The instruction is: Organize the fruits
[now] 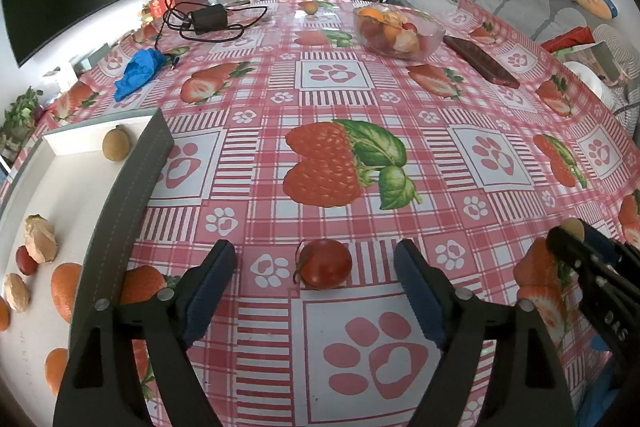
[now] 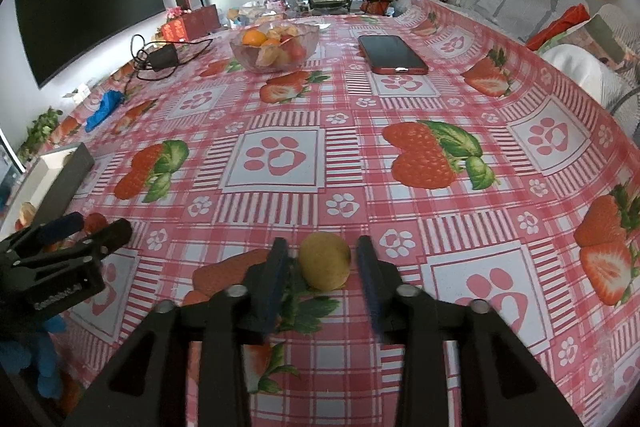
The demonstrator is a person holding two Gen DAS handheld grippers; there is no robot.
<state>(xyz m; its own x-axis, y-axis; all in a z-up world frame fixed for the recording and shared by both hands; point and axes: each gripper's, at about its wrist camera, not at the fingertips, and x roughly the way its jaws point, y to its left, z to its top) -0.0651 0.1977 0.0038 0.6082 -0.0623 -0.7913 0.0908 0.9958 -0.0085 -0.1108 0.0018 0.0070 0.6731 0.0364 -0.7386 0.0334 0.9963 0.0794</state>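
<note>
A red cherry tomato [image 1: 326, 263] lies on the strawberry-print tablecloth between the blue pads of my left gripper [image 1: 314, 255], which stands open and well clear of it on both sides. A yellow round fruit [image 2: 325, 261] rests on the cloth between the pads of my right gripper [image 2: 322, 245]; a narrow gap shows on each side, so that gripper is open too. To the left sits a white tray with a grey wall [image 1: 132, 195] holding a yellow fruit [image 1: 116, 143], husked fruits [image 1: 40, 239] and orange pieces [image 1: 66, 291]. A glass bowl [image 1: 436, 39] of mixed fruit stands at the far side.
A red phone [image 1: 480, 61] lies right of the bowl. A black charger with cable [image 1: 208, 19] and a blue crumpled cloth [image 1: 138, 71] lie at the far left. A small fruit [image 1: 311, 7] sits near the far table edge. A sofa flanks the table's right side.
</note>
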